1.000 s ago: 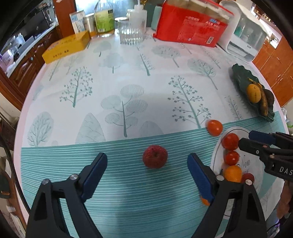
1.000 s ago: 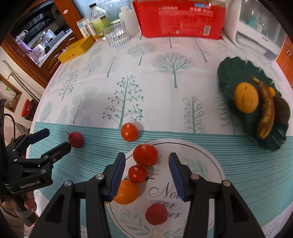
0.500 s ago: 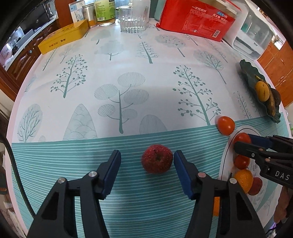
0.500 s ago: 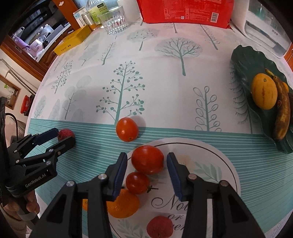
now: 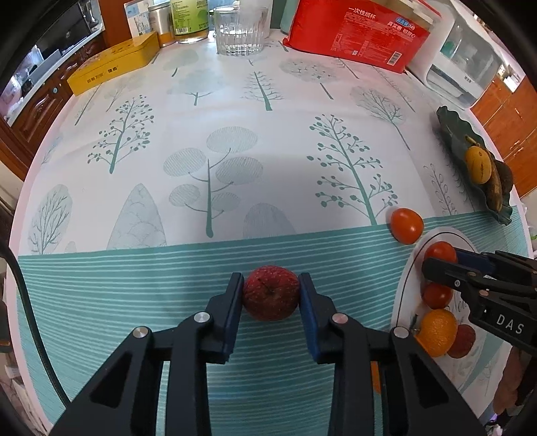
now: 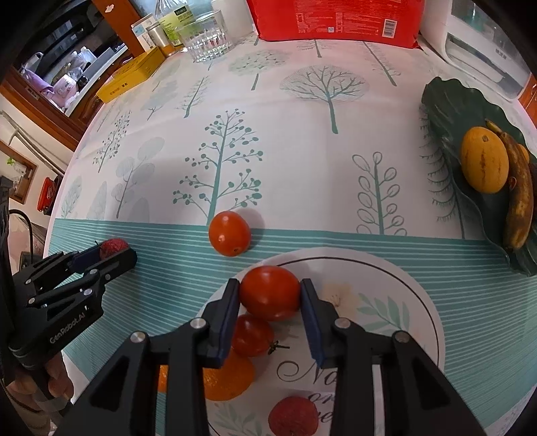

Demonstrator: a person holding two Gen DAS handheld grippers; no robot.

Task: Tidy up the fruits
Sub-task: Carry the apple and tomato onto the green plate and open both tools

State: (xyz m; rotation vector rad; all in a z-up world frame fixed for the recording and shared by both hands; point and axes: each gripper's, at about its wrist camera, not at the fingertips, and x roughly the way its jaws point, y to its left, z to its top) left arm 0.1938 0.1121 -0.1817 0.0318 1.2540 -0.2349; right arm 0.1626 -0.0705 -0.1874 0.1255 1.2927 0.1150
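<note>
My left gripper (image 5: 271,295) is shut on a red lychee (image 5: 270,292) that rests on the teal striped cloth; it also shows in the right wrist view (image 6: 112,247). My right gripper (image 6: 270,295) is shut on a large red tomato (image 6: 269,291) at the far rim of the white plate (image 6: 396,295). On the plate lie a smaller tomato (image 6: 251,335), an orange (image 6: 228,379) and another lychee (image 6: 292,416). One loose tomato (image 6: 229,233) sits on the cloth just beyond the plate.
A dark green leaf dish (image 6: 446,110) at the right holds a yellow fruit (image 6: 483,164) and a browned banana (image 6: 518,194). At the table's far edge stand a yellow box (image 5: 114,67), a glass (image 5: 239,30), a red package (image 5: 355,33) and a white appliance (image 5: 459,63).
Both grippers moved forward and closed: the left one onto the lychee on the cloth, the right one onto the large tomato on the plate.
</note>
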